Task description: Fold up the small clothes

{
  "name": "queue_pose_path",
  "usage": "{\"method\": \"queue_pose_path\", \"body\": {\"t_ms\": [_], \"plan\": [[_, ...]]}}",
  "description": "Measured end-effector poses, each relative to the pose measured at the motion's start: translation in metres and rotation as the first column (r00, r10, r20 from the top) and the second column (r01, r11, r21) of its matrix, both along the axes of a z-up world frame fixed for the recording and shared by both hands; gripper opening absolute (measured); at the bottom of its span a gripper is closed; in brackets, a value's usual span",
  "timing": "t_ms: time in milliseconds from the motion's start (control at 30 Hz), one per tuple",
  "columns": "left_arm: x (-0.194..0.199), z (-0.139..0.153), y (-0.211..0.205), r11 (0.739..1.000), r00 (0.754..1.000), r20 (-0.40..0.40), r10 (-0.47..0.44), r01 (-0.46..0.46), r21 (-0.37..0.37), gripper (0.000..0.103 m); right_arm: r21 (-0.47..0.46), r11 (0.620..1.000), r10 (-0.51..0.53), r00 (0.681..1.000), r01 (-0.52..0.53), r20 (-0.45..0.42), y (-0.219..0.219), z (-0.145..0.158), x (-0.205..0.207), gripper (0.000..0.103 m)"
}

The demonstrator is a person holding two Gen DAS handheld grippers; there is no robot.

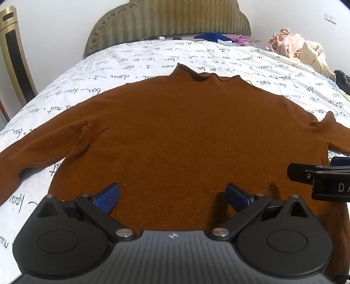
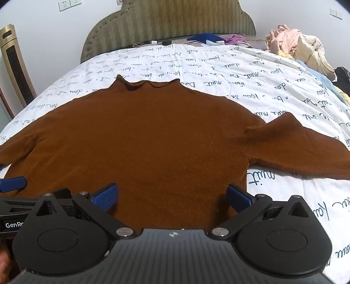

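1. Sweater (image 1: 186,135): a rust-brown knit with a raised collar (image 1: 203,75), spread flat and face-up in the middle of the bed, collar toward the headboard, hem toward the two grippers. Nothing on it is folded yet, so the fold looks to be at its very start.

2. Sleeves: the left sleeve (image 1: 39,150) runs out sideways and kinks downward near the cuff end; the right sleeve (image 2: 306,153) lies out to the other side with a raised peak at the shoulder. Both rest on the bedspread, clear of the body of the garment.

3. Left gripper (image 1: 172,197): its blue pads stand as wide apart as they go, hovering over the lower part of the sweater toward the left of the hem. Nothing is between the pads and they grip nothing.

4. Right gripper (image 2: 172,196): likewise spread fully wide and empty, over the lower right part of the knit, close to its side edge. The two grippers sit just beside each other; each shows at the edge of the other's view.

5. Next move, as a judgement: each gripper needs a pinch on cloth, probably a sleeve or a hem corner, and a carry across the body. The knit is soft and thick, so a shallow pinch may take one layer only.

6. Bedspread (image 1: 135,56): white, printed with black script, slightly wrinkled.

7. Beyond: a padded headboard (image 1: 168,19), a heap of pale clothes (image 1: 299,50) at the far right corner, and dark blue and purple items (image 1: 218,37) by the headboard.
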State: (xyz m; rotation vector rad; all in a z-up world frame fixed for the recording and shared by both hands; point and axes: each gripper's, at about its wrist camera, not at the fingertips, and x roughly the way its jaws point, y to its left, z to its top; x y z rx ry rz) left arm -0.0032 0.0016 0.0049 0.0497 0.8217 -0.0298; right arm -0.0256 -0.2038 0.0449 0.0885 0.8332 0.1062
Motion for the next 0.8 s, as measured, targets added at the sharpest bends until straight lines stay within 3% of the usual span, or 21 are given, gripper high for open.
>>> {"method": "queue_pose_path", "body": {"t_ms": [800], "plan": [[-0.0012,-0.0043,-0.0009,1.000,1.000,-0.009,-0.003,0.003,0.001,0.103,0.010,1.000,0.005,1.000,-0.005,-0.013,0.0005,-0.0039,-0.0005,0.103]]}}
